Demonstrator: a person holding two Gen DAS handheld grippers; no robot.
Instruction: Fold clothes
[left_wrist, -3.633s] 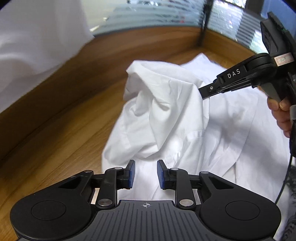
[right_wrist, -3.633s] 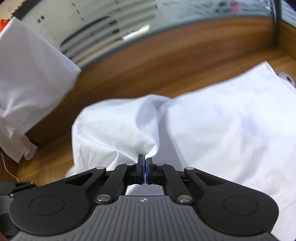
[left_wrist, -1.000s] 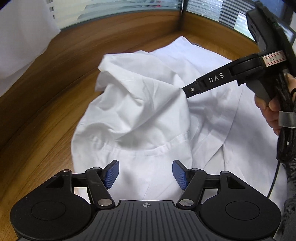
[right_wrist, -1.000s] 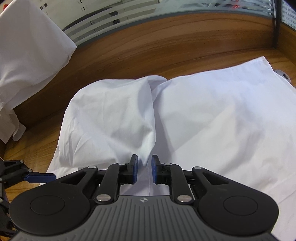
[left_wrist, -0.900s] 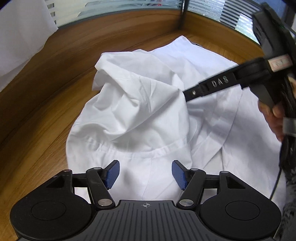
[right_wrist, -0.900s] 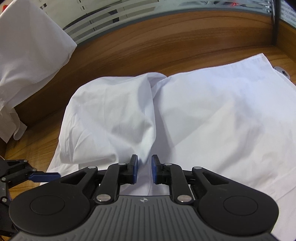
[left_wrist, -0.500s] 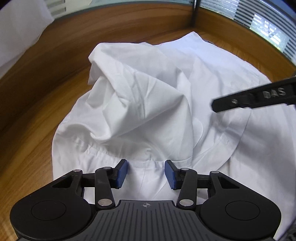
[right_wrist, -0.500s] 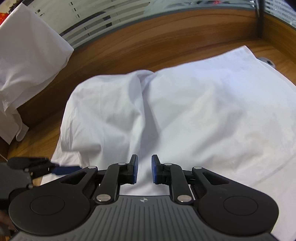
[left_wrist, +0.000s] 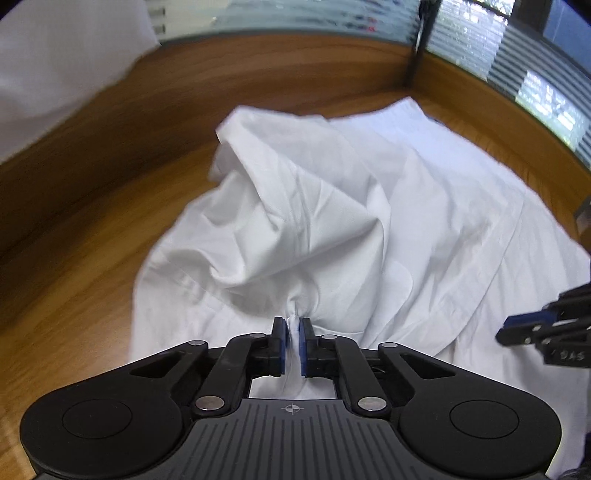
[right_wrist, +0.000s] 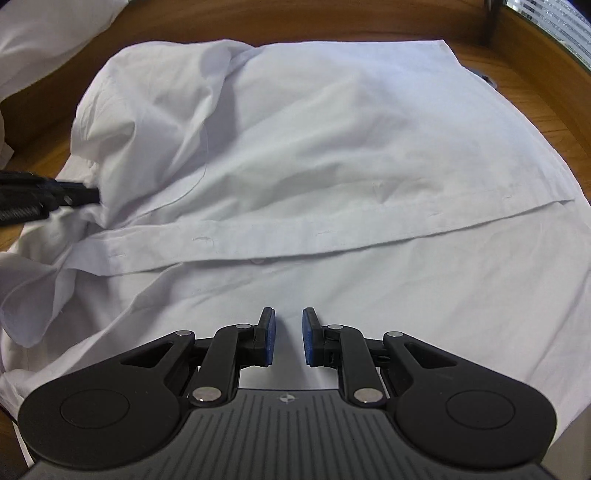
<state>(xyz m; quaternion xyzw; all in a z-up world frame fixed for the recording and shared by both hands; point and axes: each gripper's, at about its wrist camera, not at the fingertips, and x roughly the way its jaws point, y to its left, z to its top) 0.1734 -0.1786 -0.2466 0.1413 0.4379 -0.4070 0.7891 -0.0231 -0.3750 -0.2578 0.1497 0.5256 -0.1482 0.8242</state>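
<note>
A white shirt (left_wrist: 424, 206) lies spread on the wooden table, its button placket (right_wrist: 314, 236) running across the right wrist view. One sleeve side is bunched up into a peak (left_wrist: 295, 192). My left gripper (left_wrist: 293, 325) sits at the near foot of that bunch. Its jaws are closing and the blue pads pinch a small fold of the shirt. In the right wrist view the left gripper (right_wrist: 85, 195) shows at the left edge, at the bunched cloth. My right gripper (right_wrist: 289, 325) hovers over the flat front panel below the placket, jaws a little apart with nothing between them.
The wooden table (left_wrist: 92, 258) has a raised wooden rim (left_wrist: 258, 74) at the back, with window blinds behind it. Another white cloth (left_wrist: 55, 66) lies at the upper left, beyond the shirt.
The left jaws have come together from wide apart and now pinch a fold of the shirt. The right gripper has left the bunched sleeve and moved over the flat front panel.
</note>
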